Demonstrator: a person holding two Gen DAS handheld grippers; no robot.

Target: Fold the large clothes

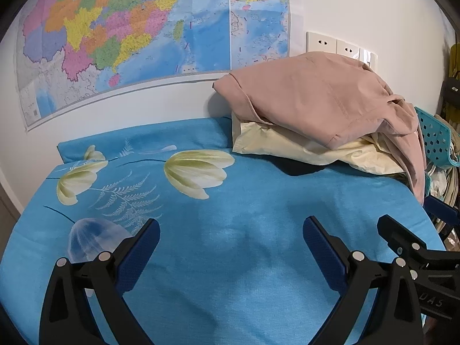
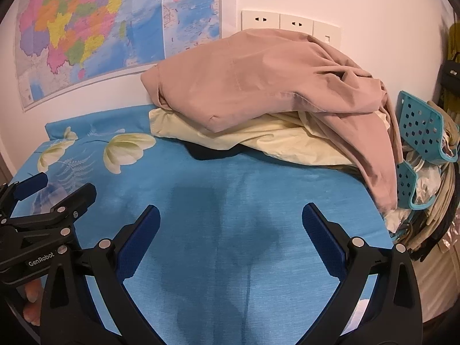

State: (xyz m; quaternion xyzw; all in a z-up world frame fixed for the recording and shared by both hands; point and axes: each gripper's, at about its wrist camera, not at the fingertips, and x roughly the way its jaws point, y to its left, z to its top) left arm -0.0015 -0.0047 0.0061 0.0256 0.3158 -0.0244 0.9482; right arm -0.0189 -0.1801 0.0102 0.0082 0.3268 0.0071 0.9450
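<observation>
A folded pink garment (image 1: 310,95) (image 2: 258,80) lies on top of a pale yellow garment (image 1: 287,146) (image 2: 230,135) at the back right of the table, against the wall. One pink end hangs over the table's right edge. My left gripper (image 1: 230,224) (image 2: 61,185) is open over the blue flowered cloth (image 1: 230,189) (image 2: 230,178), nothing between its fingers. My right gripper (image 2: 230,210) (image 1: 408,211) is open too, close beside the left one on its right. Both hover at the near side, well short of the pile.
A teal perforated basket (image 1: 434,135) (image 2: 419,120) with more fabric stands off the table's right edge. A map (image 1: 115,34) and wall sockets (image 2: 287,23) are on the wall behind. A hand (image 2: 31,290) holds the left gripper.
</observation>
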